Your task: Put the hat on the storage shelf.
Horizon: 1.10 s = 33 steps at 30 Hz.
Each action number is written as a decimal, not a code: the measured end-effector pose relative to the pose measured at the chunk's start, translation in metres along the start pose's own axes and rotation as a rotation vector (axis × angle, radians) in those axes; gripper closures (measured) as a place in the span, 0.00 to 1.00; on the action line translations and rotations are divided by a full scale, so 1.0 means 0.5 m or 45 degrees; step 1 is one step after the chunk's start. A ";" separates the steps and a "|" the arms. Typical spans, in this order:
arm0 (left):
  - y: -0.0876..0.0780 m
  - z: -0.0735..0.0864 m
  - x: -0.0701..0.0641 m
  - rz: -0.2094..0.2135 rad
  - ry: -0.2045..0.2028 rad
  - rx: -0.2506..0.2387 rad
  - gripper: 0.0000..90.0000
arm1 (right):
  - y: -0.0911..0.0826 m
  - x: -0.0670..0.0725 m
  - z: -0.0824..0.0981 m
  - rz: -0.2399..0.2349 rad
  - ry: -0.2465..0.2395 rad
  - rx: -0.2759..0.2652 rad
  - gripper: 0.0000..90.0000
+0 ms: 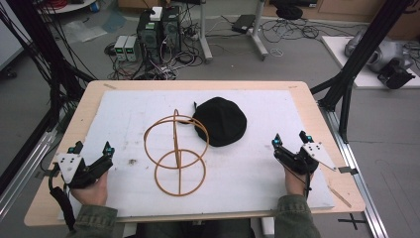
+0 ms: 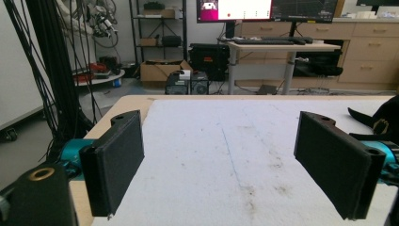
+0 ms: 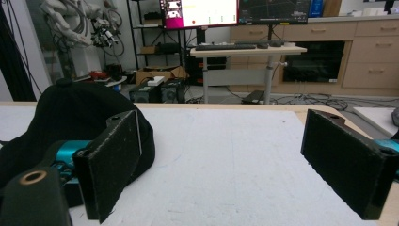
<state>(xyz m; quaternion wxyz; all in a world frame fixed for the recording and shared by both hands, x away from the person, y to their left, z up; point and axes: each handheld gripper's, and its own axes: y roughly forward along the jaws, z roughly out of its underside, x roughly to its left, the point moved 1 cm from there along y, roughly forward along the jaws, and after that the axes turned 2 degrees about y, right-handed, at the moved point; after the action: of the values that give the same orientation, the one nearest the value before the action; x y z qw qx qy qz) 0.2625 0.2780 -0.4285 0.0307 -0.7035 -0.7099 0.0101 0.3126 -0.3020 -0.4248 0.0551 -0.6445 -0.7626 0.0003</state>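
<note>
High view: black cap lies between, beyond both grippers' fingers.

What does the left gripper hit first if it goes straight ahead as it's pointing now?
Probably nothing on the table: the left gripper, jaws open, faces bare white mat up to the far edge. The black cap sits off to its right.

I work in a robotics lab. Ahead of my grippers, past the wooden table with its white foam mat, stand monitors on a desk, small computers amid floor cables, and a black aluminium frame at my right.
</note>
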 end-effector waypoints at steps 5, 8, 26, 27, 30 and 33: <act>0.000 0.001 0.000 0.013 -0.011 0.011 0.19 | -0.001 0.000 0.000 0.002 -0.009 -0.001 0.13; 0.001 0.001 -0.001 0.014 -0.009 0.007 0.19 | -0.001 0.002 0.001 -0.008 -0.006 0.004 0.13; 0.001 0.002 0.002 0.014 -0.013 0.016 0.19 | 0.009 0.006 0.003 -0.046 -0.014 0.025 0.13; 0.001 0.002 0.002 0.014 -0.014 0.015 0.19 | 0.010 0.007 0.002 -0.047 -0.015 0.028 0.13; 0.003 0.003 0.002 0.017 -0.018 0.015 0.19 | 0.012 0.010 0.001 -0.055 -0.013 0.039 0.13; 0.003 0.003 0.003 0.021 -0.020 0.015 0.19 | 0.014 0.016 -0.004 -0.069 -0.033 0.034 0.13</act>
<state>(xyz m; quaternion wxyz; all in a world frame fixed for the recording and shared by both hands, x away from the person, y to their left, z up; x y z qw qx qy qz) 0.2638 0.2797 -0.4300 0.0290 -0.7090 -0.7044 0.0200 0.3184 -0.2928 -0.4225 0.0538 -0.6227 -0.7804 0.0173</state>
